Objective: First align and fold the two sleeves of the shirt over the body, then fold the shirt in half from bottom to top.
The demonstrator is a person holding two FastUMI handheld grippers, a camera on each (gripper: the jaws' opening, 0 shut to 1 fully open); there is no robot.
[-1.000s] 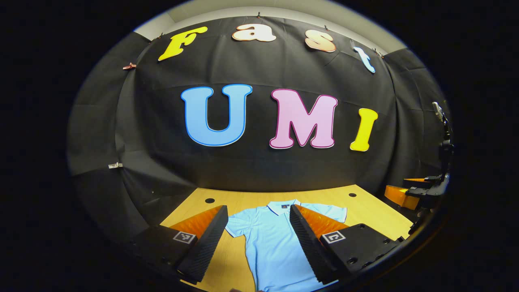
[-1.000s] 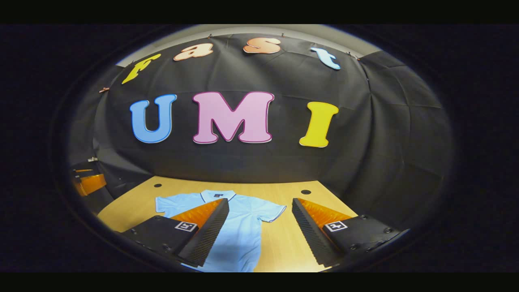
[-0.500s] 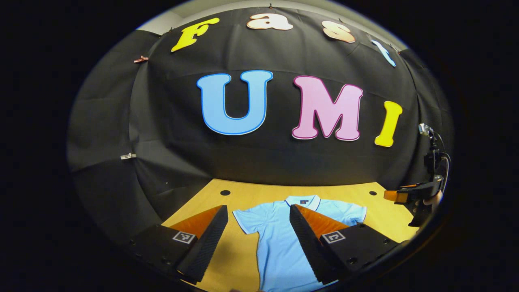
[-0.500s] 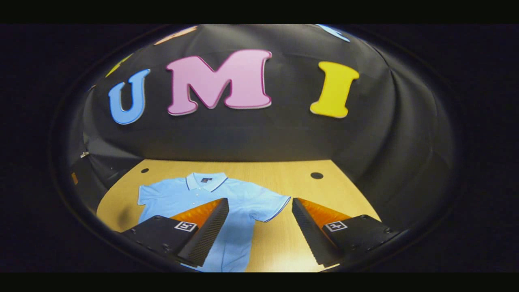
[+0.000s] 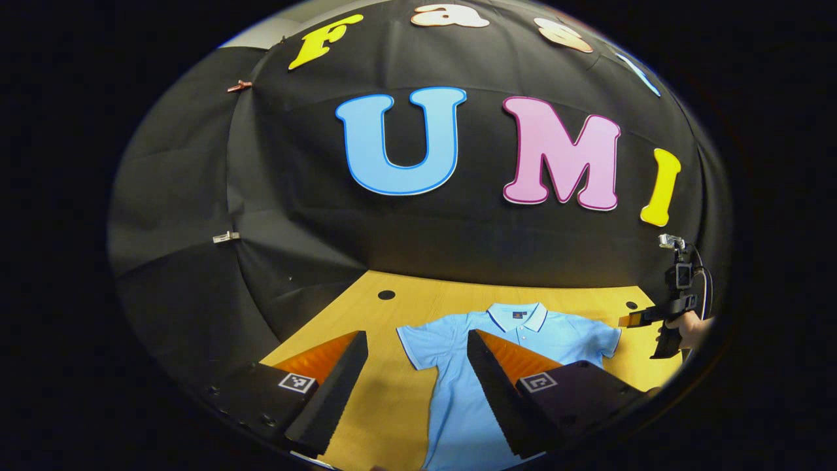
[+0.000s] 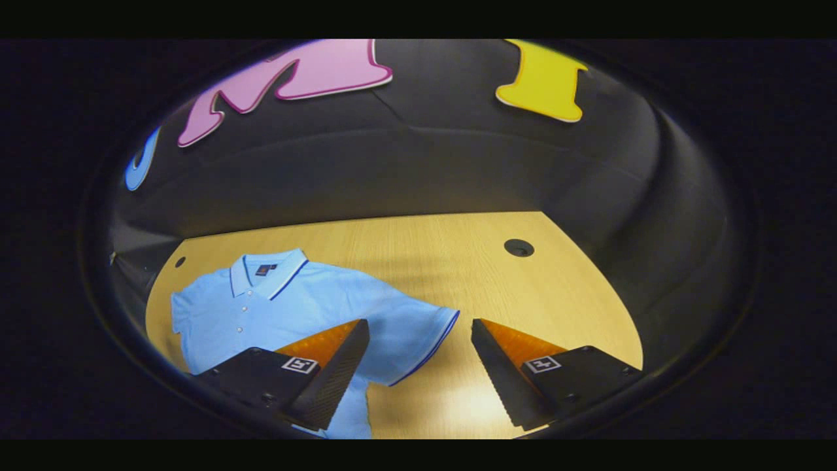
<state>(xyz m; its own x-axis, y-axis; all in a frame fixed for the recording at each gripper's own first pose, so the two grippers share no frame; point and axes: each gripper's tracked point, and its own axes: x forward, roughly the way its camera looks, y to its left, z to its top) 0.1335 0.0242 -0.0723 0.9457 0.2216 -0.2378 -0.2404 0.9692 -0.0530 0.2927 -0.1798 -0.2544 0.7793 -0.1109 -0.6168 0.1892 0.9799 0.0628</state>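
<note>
Two grippers are coming closer to the shirt (image 6: 307, 307), and that is the big change from a moment ago. The light blue shirt lies flat on the wooden table (image 6: 523, 288), front side up, with its collar pointing toward the black wall. Both short sleeves stick out to the sides. No fold has been made yet.

In the right gripper view, the shirt looks bigger and nearer than it did half a second ago. The right gripper (image 6: 418, 366) is now just above the shirt's right sleeve (image 6: 418, 333). Its two fingers are spread wide apart, and the blue-trimmed sleeve edge shows in the gap between them. They are not touching the cloth yet, as far as I can tell.

In the left gripper view, the left gripper (image 5: 418, 386) has shifted toward the other side. The left sleeve (image 5: 422, 347) now sits in the gap between its fingers, where the middle of the shirt was before. These fingers are also spread wide and hold nothing. Far off at the right edge of this view, a hand (image 5: 686, 327) holds the other gripper low near the table.

I think each gripper is lining up with its own sleeve. The next job is likely to pinch the sleeves and fold them over the body.
</note>
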